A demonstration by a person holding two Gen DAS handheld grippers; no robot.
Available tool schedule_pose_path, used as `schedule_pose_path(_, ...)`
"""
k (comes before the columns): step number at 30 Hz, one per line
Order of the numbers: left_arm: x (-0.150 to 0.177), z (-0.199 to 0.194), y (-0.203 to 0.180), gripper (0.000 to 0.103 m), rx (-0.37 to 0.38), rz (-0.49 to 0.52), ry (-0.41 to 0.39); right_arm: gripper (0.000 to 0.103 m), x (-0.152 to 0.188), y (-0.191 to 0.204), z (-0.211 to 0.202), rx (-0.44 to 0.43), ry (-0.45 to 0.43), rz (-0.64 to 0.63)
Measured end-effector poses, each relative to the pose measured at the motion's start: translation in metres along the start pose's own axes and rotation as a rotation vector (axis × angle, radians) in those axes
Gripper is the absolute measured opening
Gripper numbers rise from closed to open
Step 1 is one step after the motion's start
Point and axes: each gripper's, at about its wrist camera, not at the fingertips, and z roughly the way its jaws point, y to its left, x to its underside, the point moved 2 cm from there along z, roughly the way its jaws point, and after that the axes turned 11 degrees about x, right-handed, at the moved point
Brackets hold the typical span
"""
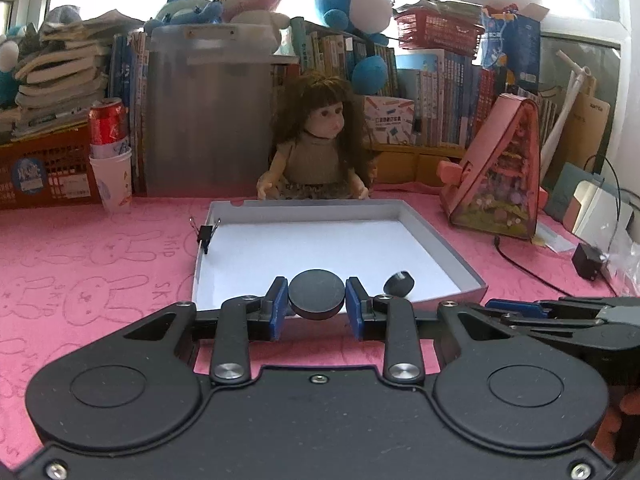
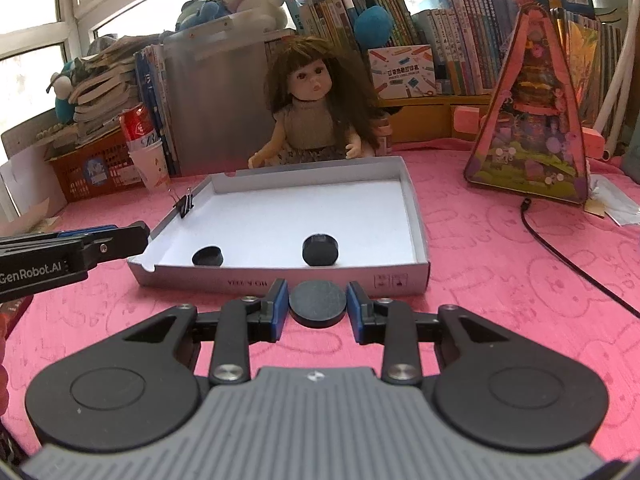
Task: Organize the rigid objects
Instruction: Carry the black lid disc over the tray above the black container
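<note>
Left wrist view: both grippers are carrying black discs toward the white tray.

Pink surface [image 2: 500, 248] is filling the room's foreground, with books, plush toys and a doll [image 2: 316, 116] crowding behind the tray [image 2: 416, 216]. Left gripper [image 1: 317, 300] is holding a disc [image 1: 317, 294] over the tray's near edge; right gripper [image 2: 317, 300] is gripping another disc [image 2: 317, 302] just short of the tray. Two discs [image 2: 320, 249] are already lying inside. Fingers should be clearing the rim, then lowering onto bare floor before opening.
</note>
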Motion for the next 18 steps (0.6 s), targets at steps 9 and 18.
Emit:
schedule_pose_path(9,-0.025,0.033,0.019,0.029,0.000,-0.033,0.038,0.037,-0.028,0.003,0.028,-0.012,0.029,0.018)
schedule_pose_path(18,-0.048,0.074,0.045,0.029,0.045,-0.065,0.155,0.037,-0.059,0.001,0.073,-0.019,0.167,0.063)
